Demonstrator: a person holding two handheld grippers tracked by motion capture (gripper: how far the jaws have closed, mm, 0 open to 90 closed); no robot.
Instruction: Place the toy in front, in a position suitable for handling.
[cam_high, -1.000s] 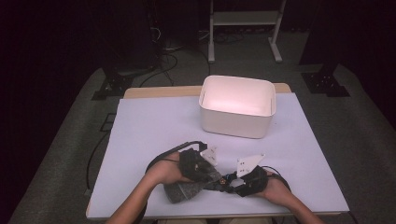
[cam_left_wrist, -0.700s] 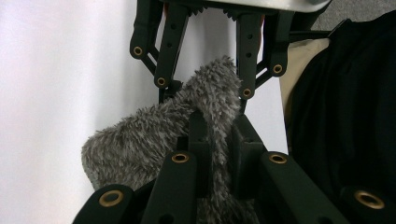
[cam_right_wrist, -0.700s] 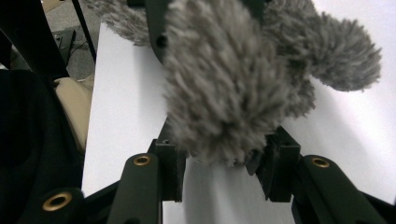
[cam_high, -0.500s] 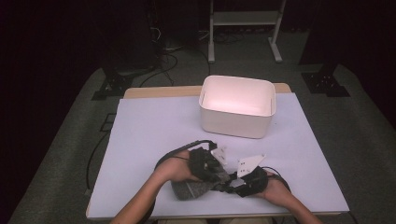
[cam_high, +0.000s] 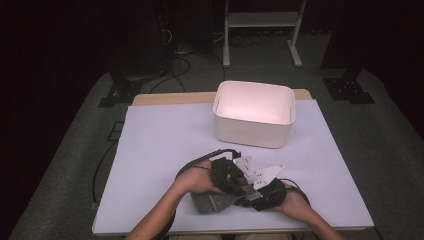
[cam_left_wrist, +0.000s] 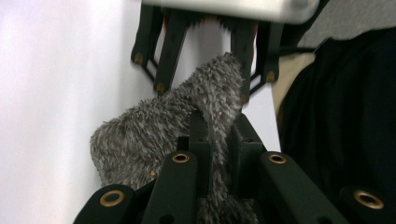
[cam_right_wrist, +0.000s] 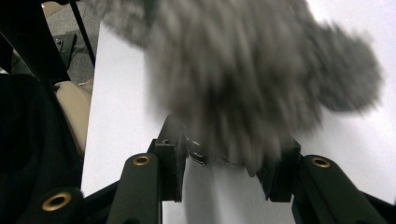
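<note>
Both grippers meet low on the table (cam_high: 150, 135) in the high view, near its front edge. The left gripper (cam_high: 239, 186) and the right gripper (cam_high: 249, 196) face each other over a grey fuzzy sock (cam_high: 212, 201). The sock lies on the white surface between the two hands, its long axis roughly across the table, the rounded end toward the person's left. A white bin (cam_high: 253, 116) stands well apart, farther back. Compared with a second ago, the left hand has shifted a little to the right and away from the person, and the sock bunches closer under the grippers; the bin is unmoved.

In the left gripper view, the left gripper (cam_left_wrist: 219, 140) has its jaws pinched tight on a fold of the sock (cam_left_wrist: 154, 140). The sock stretches away to the right gripper (cam_left_wrist: 205, 65), whose jaws straddle its far end.

In the right gripper view, the right gripper (cam_right_wrist: 229, 158) stands part open, with the blurred sock (cam_right_wrist: 243, 79) filling the gap between its jaws; the fabric reaches both pads, so it has hold of that end.
</note>
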